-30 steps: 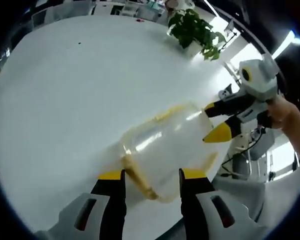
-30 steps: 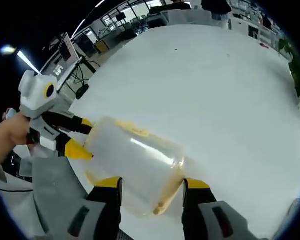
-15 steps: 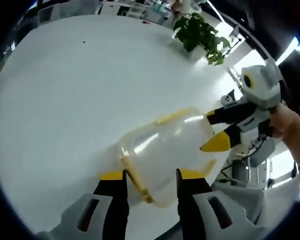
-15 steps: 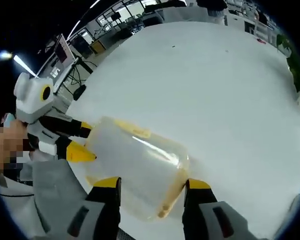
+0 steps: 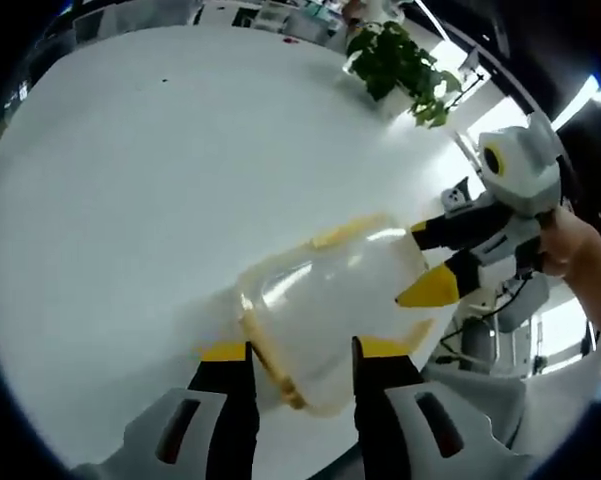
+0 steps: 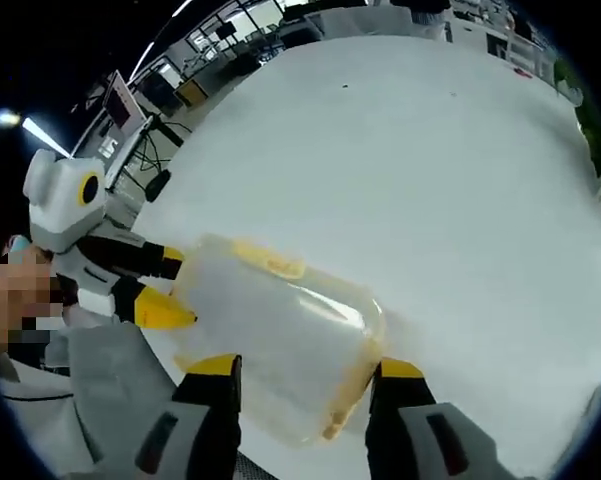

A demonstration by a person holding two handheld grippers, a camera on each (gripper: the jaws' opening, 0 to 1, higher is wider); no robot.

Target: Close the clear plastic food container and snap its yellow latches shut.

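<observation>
A clear plastic food container [image 5: 325, 305] [image 6: 275, 335] is seen lying on a smooth, matt white table [image 5: 150, 170] [image 6: 420, 160], near the table's edge. Its walls are glossy and slightly cloudy, with rounded corners and bright streaks of reflected light. Yellow latches [image 5: 270, 355] [image 6: 345, 400] run along its rim; another yellow latch [image 5: 340, 232] [image 6: 270, 262] is seen on the far side.

In the left gripper view, the left gripper [image 5: 300, 352] is set at the near end of the container, its black, yellow-tipped jaws parted with the container's rim between them; whether the jaws press on it cannot be told. The right gripper [image 5: 425, 265] is seen from the right, its yellow tips apart at the container's other end, one above and one below the corner. A hand [image 5: 570, 245] is wrapped around its grey-white body.

In the right gripper view, the right gripper [image 6: 305, 368] stands with its jaws apart, the container's end between them. The left gripper [image 6: 170, 290] comes in from the left, its jaws apart at the far end of the container.

A leafy potted plant [image 5: 400, 65] stands at the far side of the table.

Against the picture half a second ago, little is changed: the container and both grippers are held in nearly the same places, with only a slight shift of both views.
</observation>
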